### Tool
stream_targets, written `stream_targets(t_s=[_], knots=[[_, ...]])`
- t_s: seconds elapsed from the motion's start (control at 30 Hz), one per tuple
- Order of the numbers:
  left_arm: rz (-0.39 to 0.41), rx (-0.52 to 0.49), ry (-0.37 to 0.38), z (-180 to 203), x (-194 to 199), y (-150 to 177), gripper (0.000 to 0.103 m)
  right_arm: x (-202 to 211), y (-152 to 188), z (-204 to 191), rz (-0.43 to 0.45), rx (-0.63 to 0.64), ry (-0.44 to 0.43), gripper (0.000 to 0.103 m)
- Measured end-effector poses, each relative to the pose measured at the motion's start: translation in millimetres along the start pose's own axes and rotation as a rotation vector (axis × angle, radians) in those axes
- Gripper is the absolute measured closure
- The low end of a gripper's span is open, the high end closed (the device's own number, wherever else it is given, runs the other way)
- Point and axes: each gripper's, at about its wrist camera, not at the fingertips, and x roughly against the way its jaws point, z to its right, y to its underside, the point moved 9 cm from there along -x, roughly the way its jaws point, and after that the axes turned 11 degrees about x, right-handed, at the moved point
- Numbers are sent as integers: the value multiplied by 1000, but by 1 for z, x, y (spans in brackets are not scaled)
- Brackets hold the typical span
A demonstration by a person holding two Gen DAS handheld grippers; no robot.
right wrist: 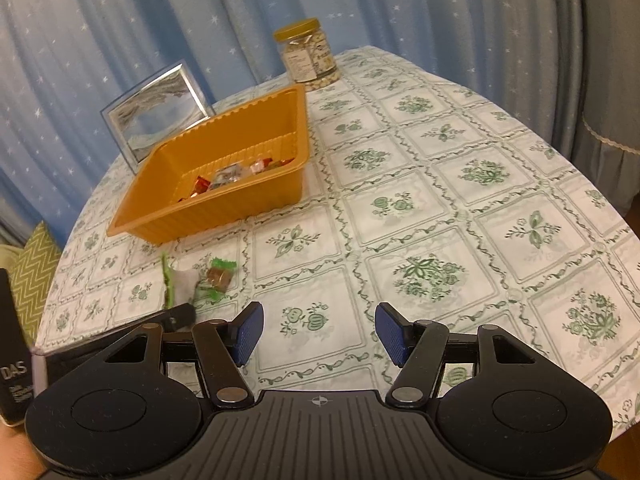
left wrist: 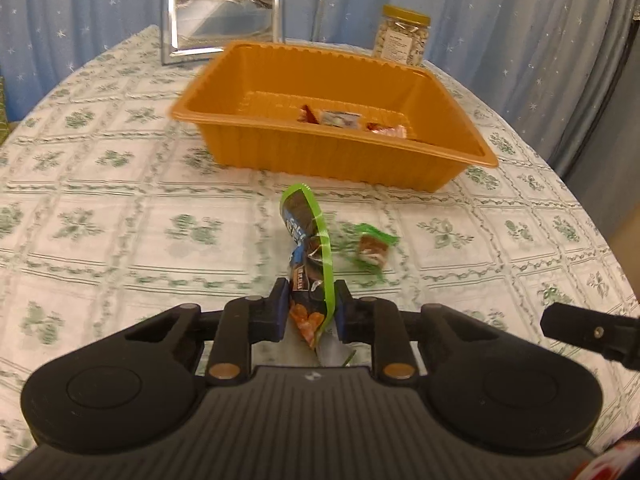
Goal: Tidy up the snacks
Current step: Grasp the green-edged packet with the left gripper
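Observation:
My left gripper (left wrist: 310,300) is shut on a long snack packet (left wrist: 306,240) with a green edge, a dark print and orange pieces pictured low down. The packet stands up from the table between the blue pads. Just right of it a small green-wrapped candy (left wrist: 374,250) lies on the tablecloth. Beyond them stands an orange plastic tray (left wrist: 332,156) holding a few wrapped snacks (left wrist: 340,118). My right gripper (right wrist: 320,332) is open over bare tablecloth, with nothing between its pads. Up and left of it in the right wrist view are the candy (right wrist: 218,276), the packet (right wrist: 170,280) and the tray (right wrist: 240,208).
A jar of pale nuts with a yellow lid (left wrist: 402,36) and a silver picture frame (left wrist: 222,20) stand behind the tray near the table's far edge. A blue starred curtain hangs behind. At left in the right wrist view are a zigzag cushion (right wrist: 32,264) and a black box (right wrist: 14,360).

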Motion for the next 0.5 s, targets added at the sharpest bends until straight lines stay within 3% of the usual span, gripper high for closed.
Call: stream_targets(t_s=[0.23,0.5], knots=[[20,-31,-65,-36,16,-4,83,-27,-4,-27,-14,82,-50,41],[30,-11,-74,-55,21,-9,83,-67,-19,-63,-12,143,-109,41]])
